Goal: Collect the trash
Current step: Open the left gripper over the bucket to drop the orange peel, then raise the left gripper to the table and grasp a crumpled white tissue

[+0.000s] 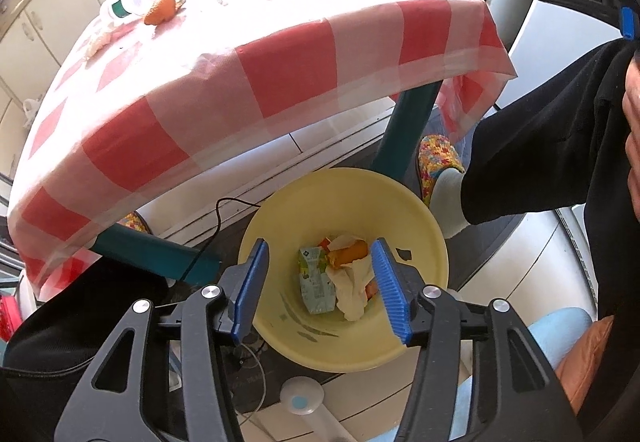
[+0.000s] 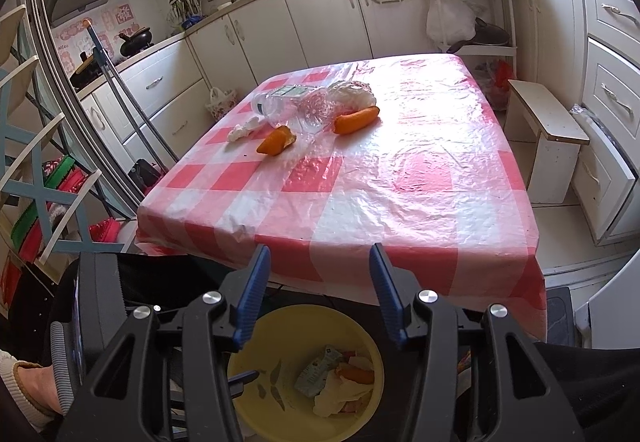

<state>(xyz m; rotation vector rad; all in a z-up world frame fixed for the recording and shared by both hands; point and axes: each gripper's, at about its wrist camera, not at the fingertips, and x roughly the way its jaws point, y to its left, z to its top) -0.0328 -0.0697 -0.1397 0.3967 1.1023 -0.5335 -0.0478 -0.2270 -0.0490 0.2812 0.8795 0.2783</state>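
A yellow bin (image 1: 424, 218) stands on the floor below the table edge, holding a green carton (image 1: 314, 282), crumpled tissue (image 1: 352, 294) and orange peel (image 1: 352, 252). My left gripper (image 1: 320, 284) hangs open over the bin with nothing between its blue pads. My right gripper (image 2: 320, 292) is open and empty above the same bin (image 2: 280, 326), facing the table. On the red-checked tablecloth (image 2: 400, 182) lie two orange peels (image 2: 356, 120) (image 2: 276, 141), a clear plastic bottle (image 2: 288, 102), crumpled clear plastic (image 2: 348, 94) and a white tissue wad (image 2: 242, 130).
A person's dark sleeve (image 1: 540, 146) and a foot in a colourful slipper (image 1: 438, 162) are right of the bin. Teal table legs (image 1: 408, 130) flank it. A white stool (image 2: 544, 130) stands right of the table, kitchen cabinets (image 2: 320, 14) behind, and a chair (image 2: 36, 146) at left.
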